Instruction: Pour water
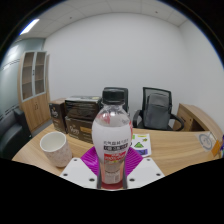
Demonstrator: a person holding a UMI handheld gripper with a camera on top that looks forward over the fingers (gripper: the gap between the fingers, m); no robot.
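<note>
Between the two fingers of the gripper (113, 172), clenched on a clear plastic water bottle with a black cap and pink label (113, 138), held upright above the pale wooden surface (175, 150). To the near left, a squat white ceramic cup (56, 149), standing apart. Step in hand, judged: carrying toward the cup. Next: shifting left, tilting the neck over the smooth rim. Cap seemingly on, so likely no flow yet.
</note>
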